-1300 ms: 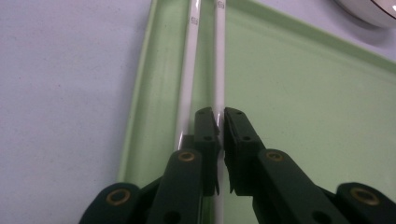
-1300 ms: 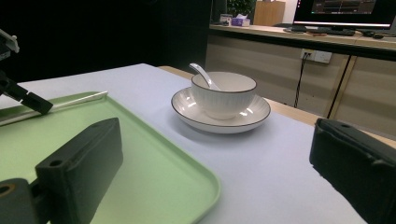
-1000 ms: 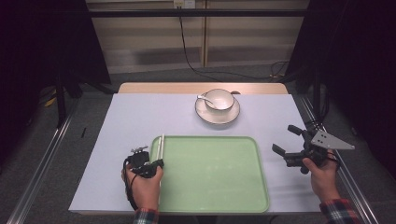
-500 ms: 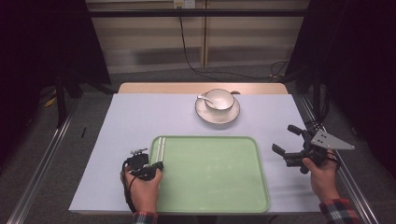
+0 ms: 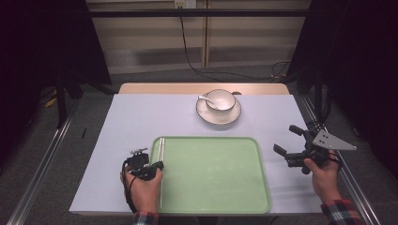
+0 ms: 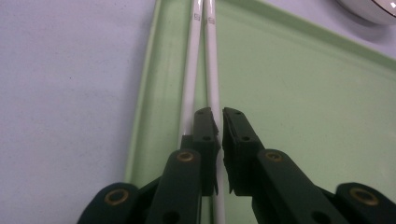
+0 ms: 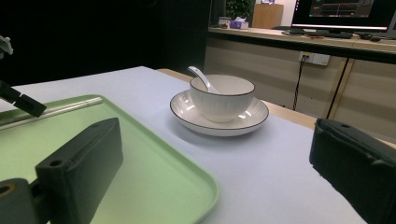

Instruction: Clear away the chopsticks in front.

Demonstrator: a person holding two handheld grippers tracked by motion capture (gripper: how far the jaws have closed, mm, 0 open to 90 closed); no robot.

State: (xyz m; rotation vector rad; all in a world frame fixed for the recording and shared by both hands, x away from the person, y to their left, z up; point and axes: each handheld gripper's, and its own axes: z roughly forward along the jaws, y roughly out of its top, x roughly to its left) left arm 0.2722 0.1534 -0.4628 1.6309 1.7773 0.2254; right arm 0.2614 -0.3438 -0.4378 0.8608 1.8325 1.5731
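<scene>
Fingers [image 6: 205, 126] of the left gripper [image 5: 145, 169] sit nearly together at the near left of the tray [image 5: 211, 187], with a slim gap between them; one of the two chopsticks [image 5: 161, 149] runs under that gap, and whether the pads truly pinch it I cannot tell. Fingers [image 7: 93, 154] of the right gripper [image 5: 292, 146] stand wide apart with nothing between them, held above the counter [image 5: 136, 117] just right of the tray.

Largest first: the counter is covered by a pale sheet, and its bare wooden edge shows at the far side. On it, at the near middle, lies the green tray, flat with a raised rim. The left gripper hangs over the tray's near left corner, the person's left hand [image 5: 143, 187] wrapped round it. The right hand [image 5: 324, 176] holds its gripper level, pointing left and far, towards the saucer.

Far of the tray, apart from it and a little right of centre, stands a white saucer [image 5: 218, 115] with a dark rim. A white bowl [image 5: 220, 99] sits on it, and a white spoon [image 5: 204, 99] leans in the bowl, handle to the left.

The chopsticks are white, lying side by side along the tray's left rim, inside it, running near to far. They touch at the far end.
</scene>
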